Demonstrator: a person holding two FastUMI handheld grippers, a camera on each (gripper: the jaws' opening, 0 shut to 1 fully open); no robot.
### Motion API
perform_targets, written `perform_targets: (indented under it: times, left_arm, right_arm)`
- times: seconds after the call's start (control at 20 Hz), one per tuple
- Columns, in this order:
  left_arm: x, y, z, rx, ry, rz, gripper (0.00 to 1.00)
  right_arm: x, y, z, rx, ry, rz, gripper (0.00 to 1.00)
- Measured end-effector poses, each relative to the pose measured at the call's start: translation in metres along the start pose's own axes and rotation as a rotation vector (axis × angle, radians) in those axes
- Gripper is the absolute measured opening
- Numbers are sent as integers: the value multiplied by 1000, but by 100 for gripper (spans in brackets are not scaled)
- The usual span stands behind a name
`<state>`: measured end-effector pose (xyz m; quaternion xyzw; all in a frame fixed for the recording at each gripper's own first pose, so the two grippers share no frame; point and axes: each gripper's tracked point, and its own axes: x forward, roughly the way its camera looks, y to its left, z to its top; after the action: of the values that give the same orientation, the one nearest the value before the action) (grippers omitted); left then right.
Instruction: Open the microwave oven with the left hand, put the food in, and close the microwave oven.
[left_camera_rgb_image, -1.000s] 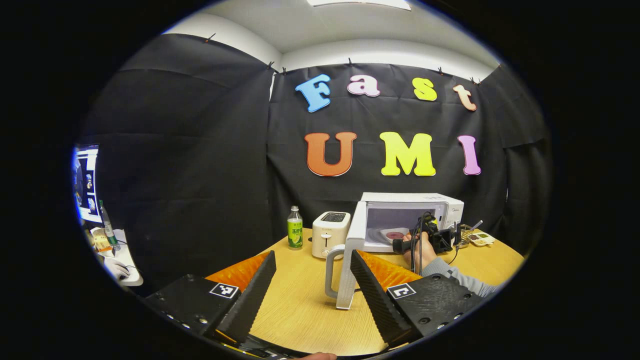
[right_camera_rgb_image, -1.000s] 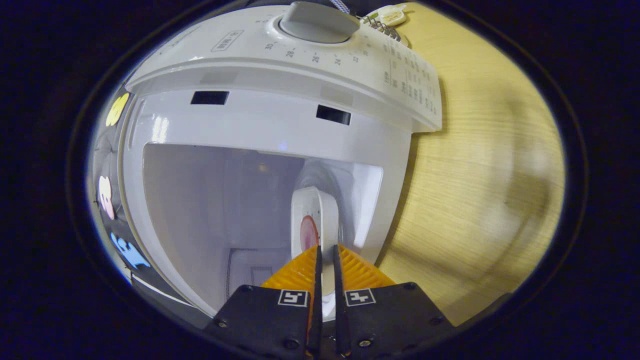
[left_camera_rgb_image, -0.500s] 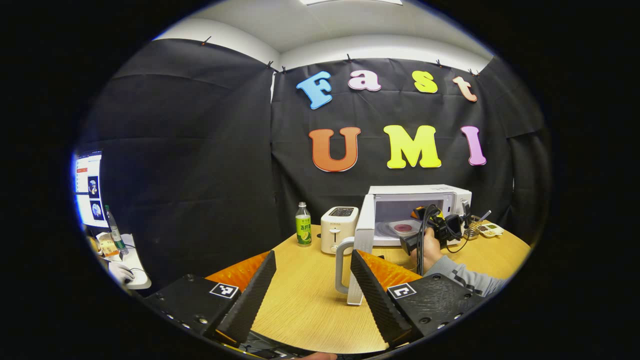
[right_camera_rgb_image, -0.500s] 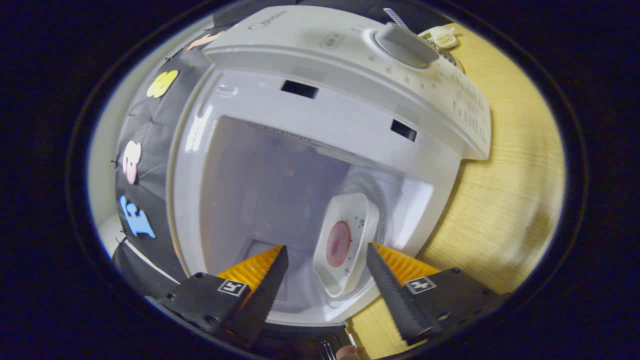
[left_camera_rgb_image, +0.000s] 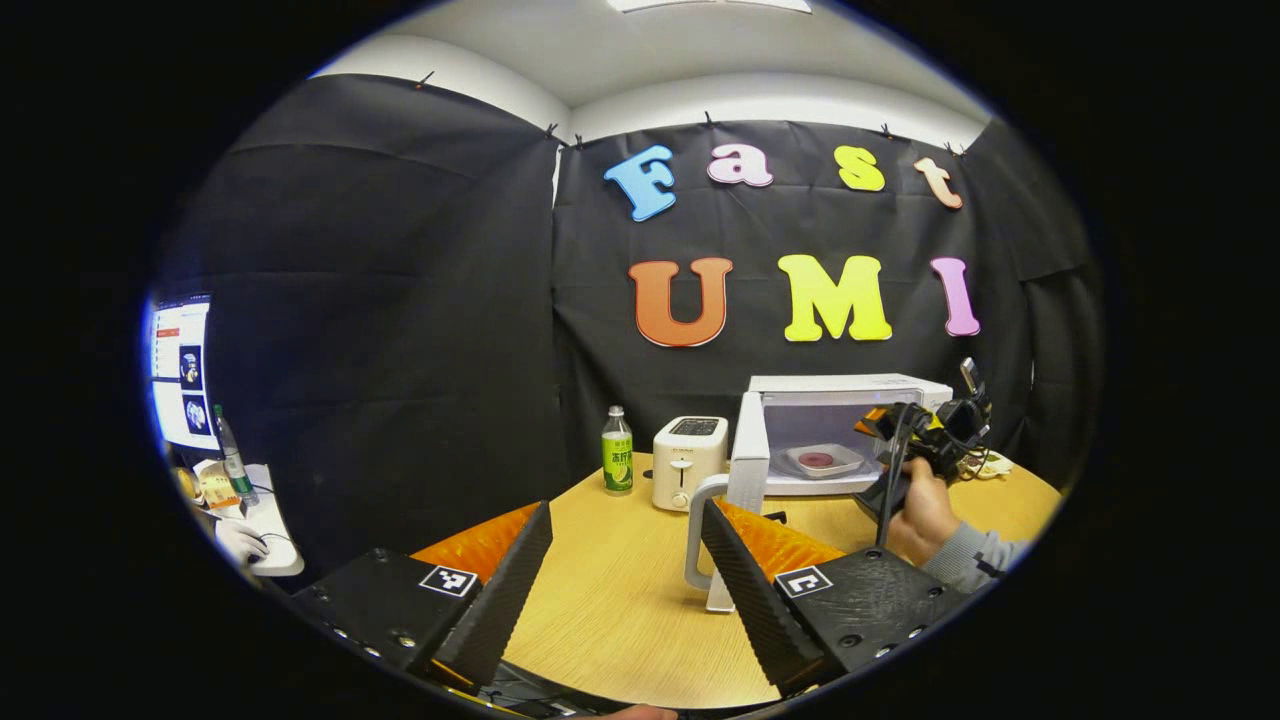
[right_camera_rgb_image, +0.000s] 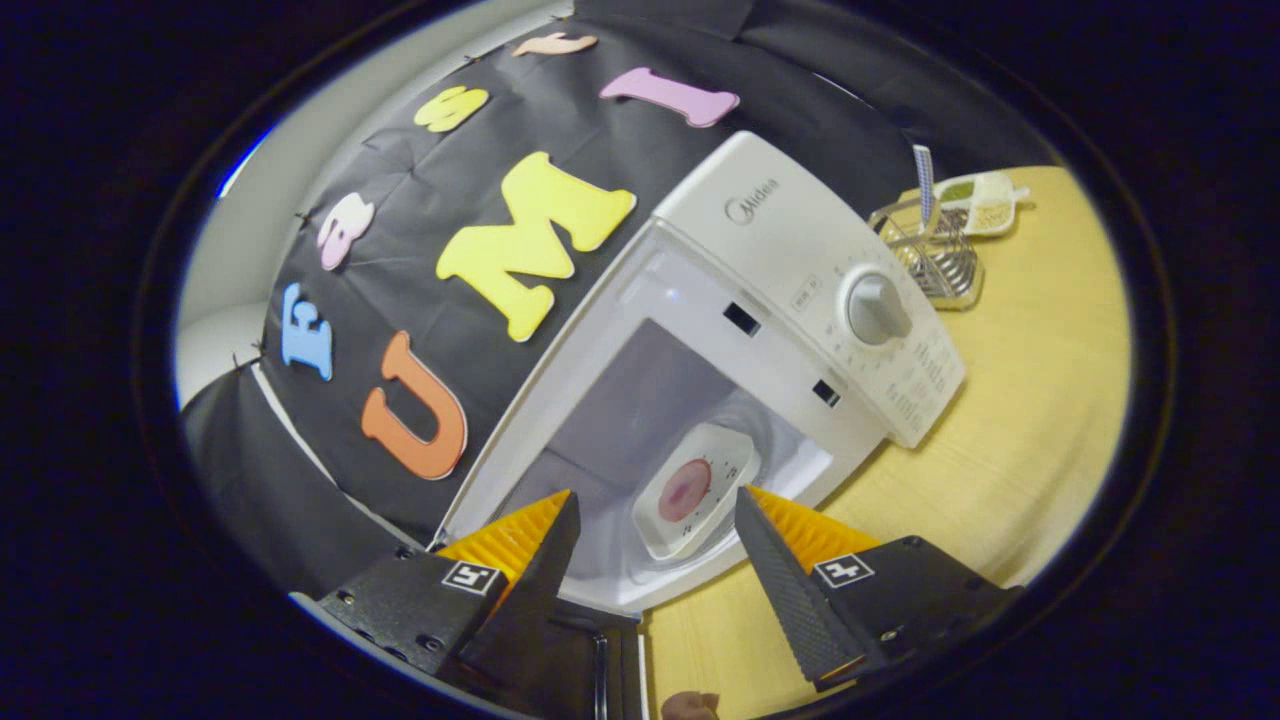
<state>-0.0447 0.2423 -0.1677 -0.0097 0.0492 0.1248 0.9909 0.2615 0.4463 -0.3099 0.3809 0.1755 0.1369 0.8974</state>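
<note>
Now the left gripper view takes in the open door (left_camera_rgb_image: 748, 452) of the microwave oven (left_camera_rgb_image: 845, 435), a toaster (left_camera_rgb_image: 688, 461) and a bottle (left_camera_rgb_image: 617, 465) on the worktop (left_camera_rgb_image: 610, 600); the right gripper view adds the dial (right_camera_rgb_image: 875, 308). The food plate (right_camera_rgb_image: 696, 489) sits inside (released a second ago). The right claw (right_camera_rgb_image: 650, 545) has withdrawn, spread wide and empty; the left claw (left_camera_rgb_image: 625, 560) likewise gapes, holding nothing.

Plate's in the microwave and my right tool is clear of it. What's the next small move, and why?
Probably bring the left tool to the outer edge of the open door and start pushing it shut. The plate of food sits inside the microwave, the right tool is open, empty and outside the cavity, and the left tool is open beside the door's handle.
</note>
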Motion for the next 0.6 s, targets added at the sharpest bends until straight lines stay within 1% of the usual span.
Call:
perform_targets:
  times: [0.1,0.3,0.45,0.6]
  left_arm:
    - [-1,2,2,-1,-6,4,92]
    - [-2,5,10,-4,-25,0,92]
    - [-8,8,14,7,-36,-12,92]
    - [-8,21,21,8,-56,10,92]
  right_arm:
    - [-31,12,16,-98,-2,46,99]
    - [-108,31,64,-274,-53,118,99]
    - [-173,39,102,-398,-112,142,99]
    - [-234,43,138,-492,-186,158,99]
